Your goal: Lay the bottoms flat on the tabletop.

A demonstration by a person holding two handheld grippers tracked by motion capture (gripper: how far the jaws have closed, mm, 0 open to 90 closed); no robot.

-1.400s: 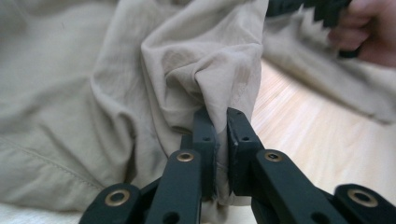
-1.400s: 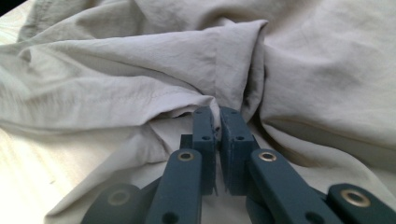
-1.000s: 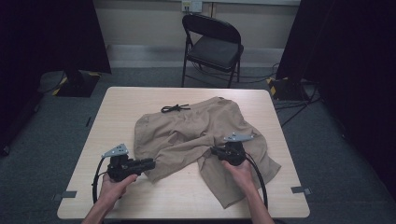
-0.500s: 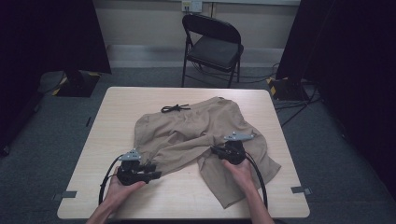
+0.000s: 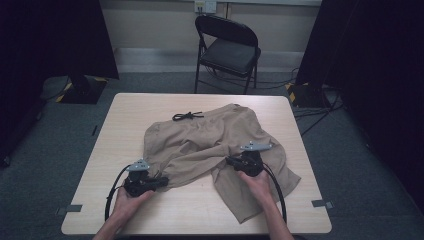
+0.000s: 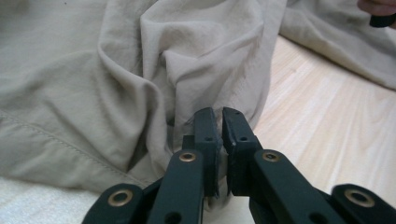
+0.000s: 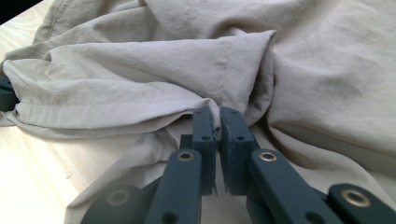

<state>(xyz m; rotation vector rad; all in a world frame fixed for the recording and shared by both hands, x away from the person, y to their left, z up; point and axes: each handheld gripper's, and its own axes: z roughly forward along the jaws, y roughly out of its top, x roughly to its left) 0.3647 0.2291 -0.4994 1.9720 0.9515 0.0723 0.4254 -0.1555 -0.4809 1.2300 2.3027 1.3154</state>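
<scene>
Crumpled tan shorts (image 5: 210, 140) lie on the light wooden table (image 5: 125, 125), a black drawstring (image 5: 187, 116) at their far edge. My left gripper (image 5: 162, 181) is at the near-left leg hem; its jaws have just been closing and now pinch a fold of the tan fabric (image 6: 93, 70) between them (image 6: 220, 114). My right gripper (image 5: 229, 161) is shut on a bunched fold near the middle of the shorts (image 7: 140, 60), with cloth caught between its pads (image 7: 217, 113). Both grippers lie low over the table and point toward each other.
A black folding chair (image 5: 227, 50) stands behind the table on the grey floor. Bare wood runs along the table's left side and near edge. Black cables trail from both grippers toward the person's forearms.
The left gripper shifted slightly right to the leg hem and lowered, and its jaws closed on the fabric. The right gripper and the shorts stayed put.
</scene>
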